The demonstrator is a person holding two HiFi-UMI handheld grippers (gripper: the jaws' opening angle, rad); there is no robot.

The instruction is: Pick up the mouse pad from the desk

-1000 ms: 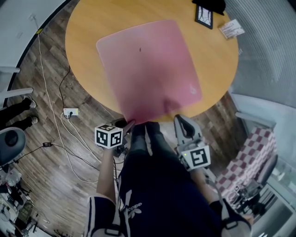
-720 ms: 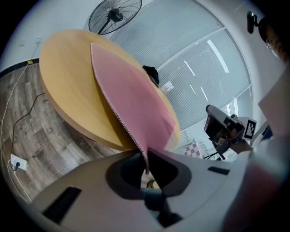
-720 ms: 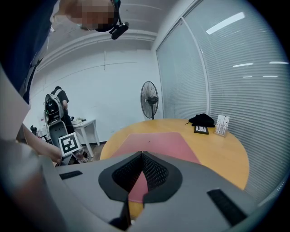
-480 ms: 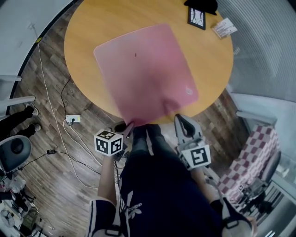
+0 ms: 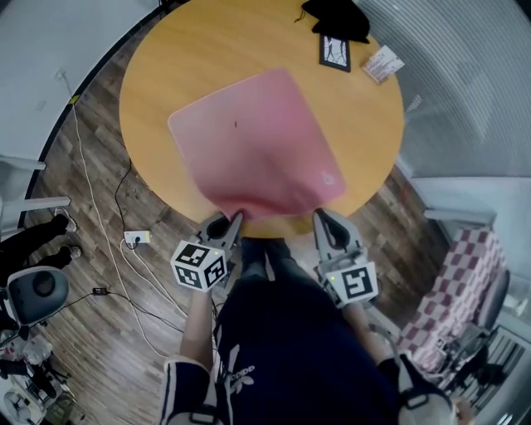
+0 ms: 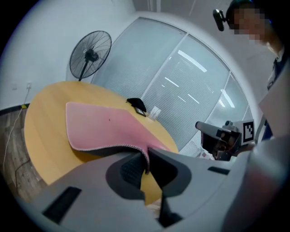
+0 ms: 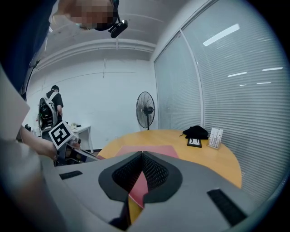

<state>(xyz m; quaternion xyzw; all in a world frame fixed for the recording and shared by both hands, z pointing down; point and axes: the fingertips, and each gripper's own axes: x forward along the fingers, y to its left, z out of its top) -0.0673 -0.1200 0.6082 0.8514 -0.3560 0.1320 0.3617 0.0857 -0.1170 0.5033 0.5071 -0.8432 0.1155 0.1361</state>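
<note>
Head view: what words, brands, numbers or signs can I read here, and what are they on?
No text here reads clearly.
On the trousers: a white logo with lettering, too blurred to read.
On the white card: print too small to read.
On the mouse pad: a small white mark near one corner, no legible letters.
On the left marker cube and the right marker cube: black-and-white square patterns, no words.

Layout: mouse pad (image 5: 253,145) on desk (image 5: 166,66), near edge in both grippers' jaws.
Pad extends ahead of left gripper (image 5: 235,218) and right gripper (image 5: 322,217); frame (image 5: 334,51), card stand (image 5: 382,63) and cloth (image 5: 336,17) lie beyond, ahead-right.
</note>
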